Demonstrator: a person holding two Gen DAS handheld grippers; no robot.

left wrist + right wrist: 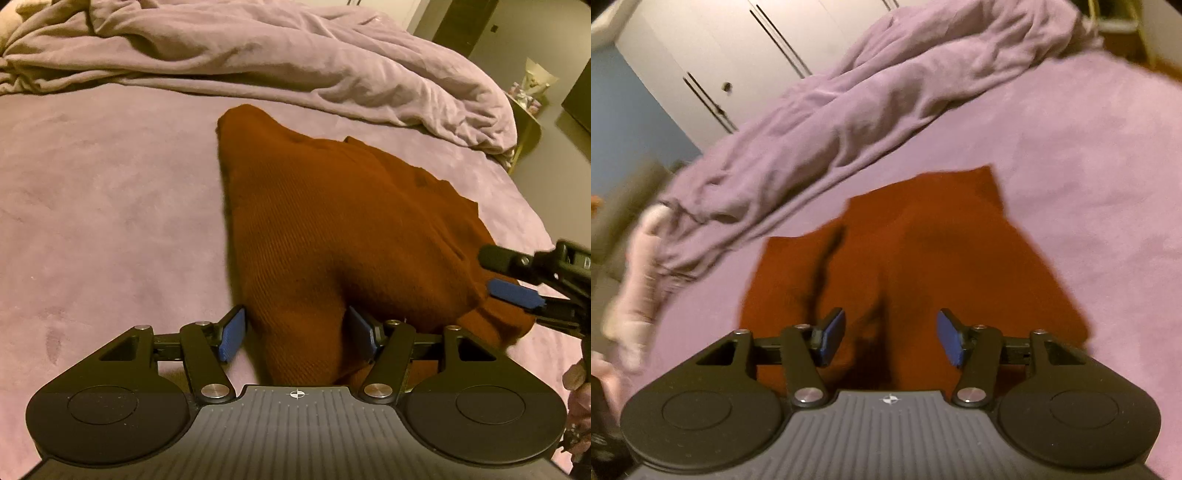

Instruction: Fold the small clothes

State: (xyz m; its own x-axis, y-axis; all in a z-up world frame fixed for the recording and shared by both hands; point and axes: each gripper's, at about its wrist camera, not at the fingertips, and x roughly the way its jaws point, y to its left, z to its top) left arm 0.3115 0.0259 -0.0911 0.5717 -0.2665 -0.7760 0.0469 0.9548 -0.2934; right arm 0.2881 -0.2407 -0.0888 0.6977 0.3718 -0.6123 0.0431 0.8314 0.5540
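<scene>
A rust-brown ribbed garment point(332, 221) lies folded on the mauve bed sheet point(92, 184). In the left wrist view its near end bulges up between the blue pads of my left gripper point(295, 334). The jaws stand apart and the left pad is clear of the cloth. My right gripper point(489, 273) reaches in from the right edge at the garment's right side, with its fingers apart. The right wrist view is blurred. There the right gripper point(890, 336) hovers open over the garment point(923, 258), gripping nothing.
A crumpled mauve duvet point(258, 55) is heaped along the far side of the bed point(1071, 147). White wardrobe doors point(720, 55) stand beyond it. A small side table point(528, 110) with items sits off the bed's right corner. A pale pink sleeve point(639, 266) shows at the left.
</scene>
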